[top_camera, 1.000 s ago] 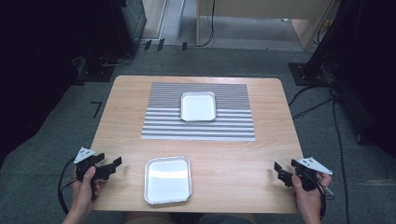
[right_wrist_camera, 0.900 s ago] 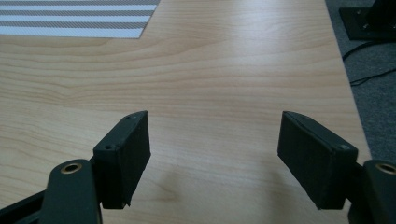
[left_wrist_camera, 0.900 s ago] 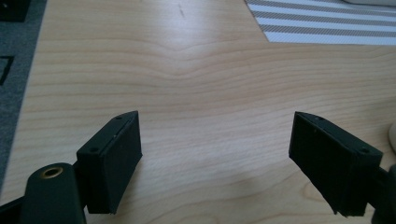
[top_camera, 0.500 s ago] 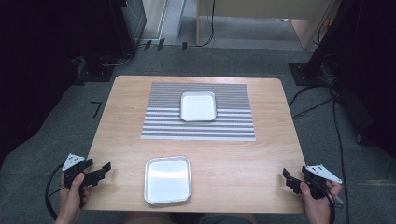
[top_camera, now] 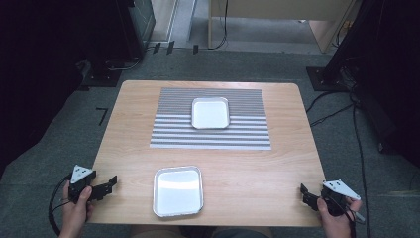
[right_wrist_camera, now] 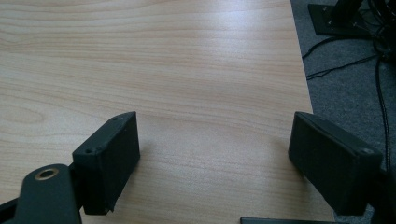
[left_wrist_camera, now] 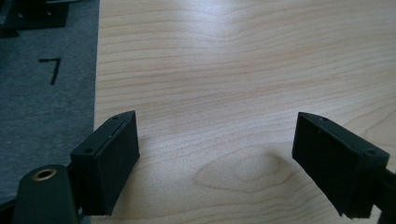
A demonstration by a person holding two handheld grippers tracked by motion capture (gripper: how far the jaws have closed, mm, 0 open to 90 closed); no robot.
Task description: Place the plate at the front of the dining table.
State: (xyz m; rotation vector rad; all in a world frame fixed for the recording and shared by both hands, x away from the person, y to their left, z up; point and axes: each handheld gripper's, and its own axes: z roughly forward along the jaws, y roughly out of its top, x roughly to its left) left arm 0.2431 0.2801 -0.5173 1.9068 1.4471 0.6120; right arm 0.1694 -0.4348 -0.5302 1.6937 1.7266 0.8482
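The grey carpet floor (top_camera: 64, 124) is the biggest thing, and it goes all around. Dark stands and black cables (top_camera: 356, 124) sit on it far ahead of the tongs, and the dark corners are hard to make out. A small black mark (top_camera: 102, 115) is on the floor ahead of the left tongs.

The wooden table (top_camera: 129, 129) stands on the carpet. Its top is pale wood with wavy lines. The near edge is cut off by the bottom of the high view.

A striped mat (top_camera: 163, 134) lies far ahead of both tongs, in the middle of the table. A small silver tray (top_camera: 210, 113) sits on the mat.

The nearer silver tray (top_camera: 178, 191) lies on bare wood between the two tongs, closer to the left ones but well apart from both. It looks bare inside.

The left tongs (top_camera: 110, 184) are at the near left corner, just over the table edge. Their jaws are spread wide with nothing between them. A hand (top_camera: 77, 210) holds them, partly cut off.

The right tongs (top_camera: 304, 191) are at the near right corner. Their jaws gape wide too, over bare wood.
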